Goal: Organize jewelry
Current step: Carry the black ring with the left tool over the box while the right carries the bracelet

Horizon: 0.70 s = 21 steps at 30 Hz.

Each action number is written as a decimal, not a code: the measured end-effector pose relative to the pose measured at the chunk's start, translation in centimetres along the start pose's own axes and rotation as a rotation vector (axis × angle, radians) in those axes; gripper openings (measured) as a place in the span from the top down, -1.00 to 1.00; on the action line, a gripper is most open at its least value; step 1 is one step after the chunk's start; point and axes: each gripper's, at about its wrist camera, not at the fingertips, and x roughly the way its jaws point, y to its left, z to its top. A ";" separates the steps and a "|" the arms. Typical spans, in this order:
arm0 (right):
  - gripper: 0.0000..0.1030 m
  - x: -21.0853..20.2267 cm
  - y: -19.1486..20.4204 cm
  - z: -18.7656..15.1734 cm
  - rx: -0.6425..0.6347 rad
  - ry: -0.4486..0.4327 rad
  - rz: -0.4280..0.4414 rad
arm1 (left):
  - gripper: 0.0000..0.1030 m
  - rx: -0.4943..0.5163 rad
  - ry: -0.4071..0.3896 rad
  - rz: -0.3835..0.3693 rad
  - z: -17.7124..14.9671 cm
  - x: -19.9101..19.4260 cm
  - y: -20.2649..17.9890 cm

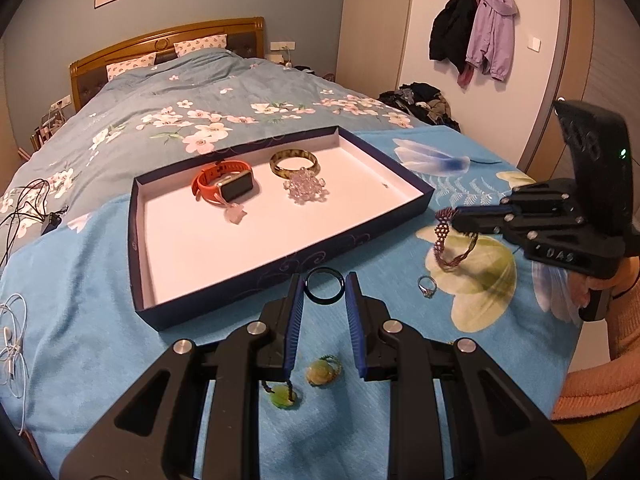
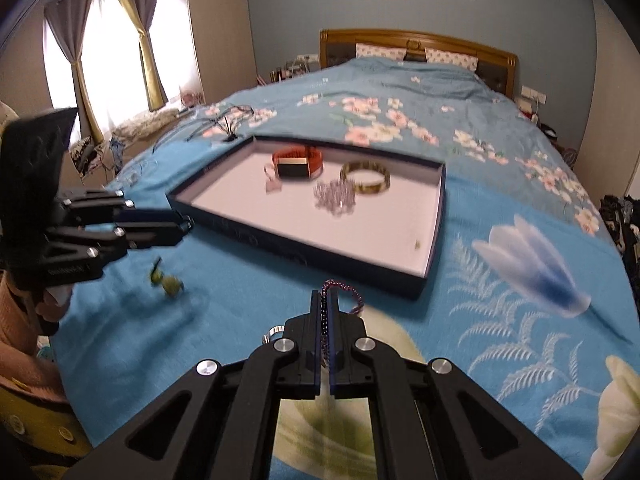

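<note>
A navy tray (image 1: 280,264) with a white floor lies on the bed; it also shows in the right wrist view (image 2: 360,264). In it are an orange watch (image 1: 224,184), a gold bangle (image 1: 294,162) and a crystal piece (image 1: 306,190). My left gripper (image 1: 324,288) is shut on a dark ring (image 1: 324,289), held just in front of the tray's near wall. My right gripper (image 2: 326,300) is shut on a purple beaded bracelet (image 2: 352,294), lifted off the blanket right of the tray; the bracelet (image 1: 450,244) hangs from it in the left wrist view.
A silver ring (image 1: 426,286) and two green-yellow pendants (image 1: 284,396) (image 1: 320,374) lie on the blue blanket (image 1: 100,320) near me. Cables (image 1: 14,348) lie at the left edge of the bed. Clothes are piled beyond the bed's right side.
</note>
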 end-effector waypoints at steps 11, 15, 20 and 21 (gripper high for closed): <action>0.98 -0.9 0.7 4.5 -0.054 -0.101 0.025 | 0.58 0.010 -0.031 0.042 2.2 0.0 1.1; 0.98 0.1 0.4 5.9 -0.040 -0.116 0.058 | 0.58 0.006 -0.026 0.047 3.0 0.7 1.8; 0.98 1.9 0.0 7.3 -0.015 -0.109 0.091 | 0.58 0.002 -0.011 0.061 3.6 1.9 2.7; 0.98 2.4 0.0 7.5 -0.011 -0.107 0.093 | 0.58 0.000 -0.008 0.065 3.7 2.1 2.9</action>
